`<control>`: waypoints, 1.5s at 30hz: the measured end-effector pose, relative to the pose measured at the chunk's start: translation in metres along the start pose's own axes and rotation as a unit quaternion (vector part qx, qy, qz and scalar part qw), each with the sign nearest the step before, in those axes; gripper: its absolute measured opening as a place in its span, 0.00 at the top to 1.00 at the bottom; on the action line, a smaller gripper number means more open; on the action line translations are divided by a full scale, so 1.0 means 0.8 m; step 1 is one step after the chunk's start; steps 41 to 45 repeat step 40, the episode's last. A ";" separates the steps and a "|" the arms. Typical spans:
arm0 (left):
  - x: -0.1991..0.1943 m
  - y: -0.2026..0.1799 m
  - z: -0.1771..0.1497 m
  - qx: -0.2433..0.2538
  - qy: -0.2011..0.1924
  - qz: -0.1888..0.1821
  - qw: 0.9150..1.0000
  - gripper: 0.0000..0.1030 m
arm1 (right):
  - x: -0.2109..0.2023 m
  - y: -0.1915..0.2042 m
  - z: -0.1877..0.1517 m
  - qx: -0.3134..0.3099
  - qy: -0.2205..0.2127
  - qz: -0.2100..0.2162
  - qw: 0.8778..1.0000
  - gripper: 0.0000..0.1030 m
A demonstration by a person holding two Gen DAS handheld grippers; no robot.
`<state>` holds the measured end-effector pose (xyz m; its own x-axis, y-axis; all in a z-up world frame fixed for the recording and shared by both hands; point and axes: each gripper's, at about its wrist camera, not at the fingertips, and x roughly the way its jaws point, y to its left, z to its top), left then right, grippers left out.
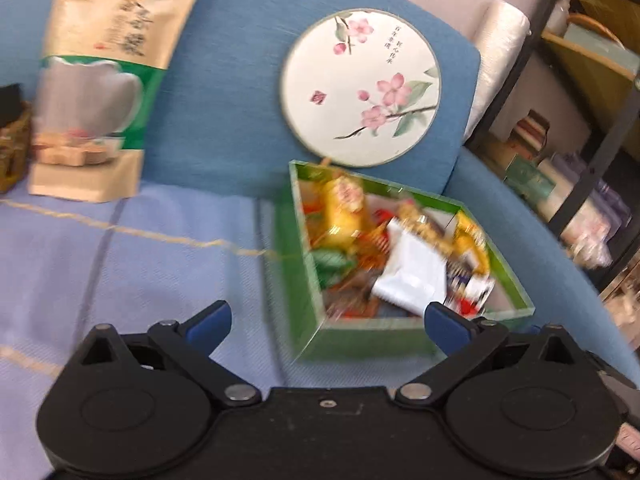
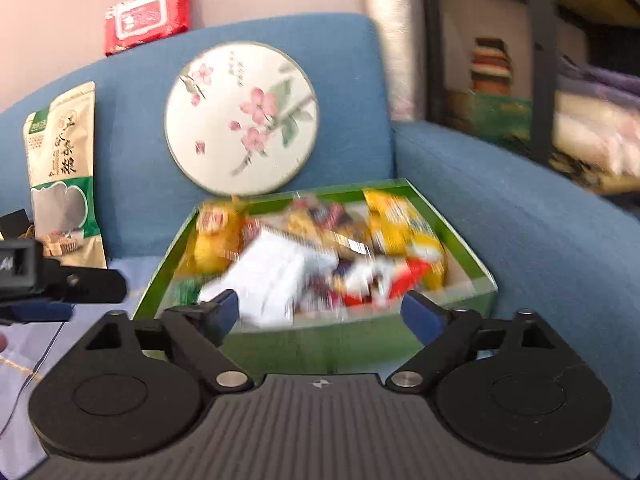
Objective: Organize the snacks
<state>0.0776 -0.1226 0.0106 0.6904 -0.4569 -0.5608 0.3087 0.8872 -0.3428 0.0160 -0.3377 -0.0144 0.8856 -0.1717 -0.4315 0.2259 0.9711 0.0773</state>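
Observation:
A green open box (image 1: 312, 292) (image 2: 320, 344) full of mixed snack packets sits on a blue sofa seat. A white packet (image 1: 412, 276) (image 2: 272, 276) lies on top of the pile, with yellow packets (image 1: 344, 208) (image 2: 404, 228) behind it. My left gripper (image 1: 328, 320) is open, in front of the box's near left corner, with nothing between its blue pads. My right gripper (image 2: 320, 310) is open too, right in front of the box's near wall, with nothing in its jaws. The other gripper (image 2: 48, 284) shows at the left edge of the right wrist view.
A tall beige and green snack bag (image 1: 100, 80) (image 2: 64, 176) leans on the sofa back at the left. A round flowered fan (image 1: 360, 88) (image 2: 240, 120) stands behind the box. A red wipes pack (image 2: 148, 16) lies on the sofa top. A dark shelf rack (image 1: 580, 120) stands at the right.

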 end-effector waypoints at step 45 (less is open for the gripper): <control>-0.118 -0.016 -0.059 0.061 -0.024 0.096 0.993 0.00 | -0.116 0.054 -0.032 -0.049 0.011 -0.073 0.996 0.00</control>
